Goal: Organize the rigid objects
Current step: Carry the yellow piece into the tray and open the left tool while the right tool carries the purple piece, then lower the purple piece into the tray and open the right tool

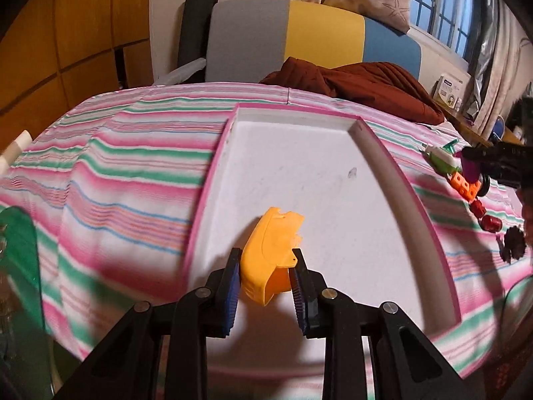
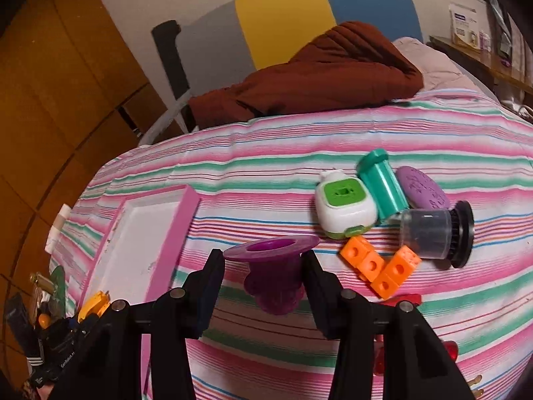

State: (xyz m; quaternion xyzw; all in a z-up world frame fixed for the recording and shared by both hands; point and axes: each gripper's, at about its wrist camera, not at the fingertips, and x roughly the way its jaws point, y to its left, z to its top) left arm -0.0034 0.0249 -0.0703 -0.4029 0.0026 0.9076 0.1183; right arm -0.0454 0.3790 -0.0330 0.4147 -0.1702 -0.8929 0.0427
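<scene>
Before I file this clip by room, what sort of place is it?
Most likely a bedroom. The work goes on atop a bed with a striped cover, a colour-block headboard stands behind it, and a curtained window is off to one side. A pink-rimmed tray and small toys lie on the cover.

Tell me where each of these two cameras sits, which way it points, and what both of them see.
Left wrist: on the left gripper, looking along its fingers over the white tray; they clamp a yellow piece.
Right wrist: on the right gripper, facing the toy pile on the striped bedspread; its fingers clamp a purple cup.
Shared: tray, bedspread, orange cubes, brown blanket.
</scene>
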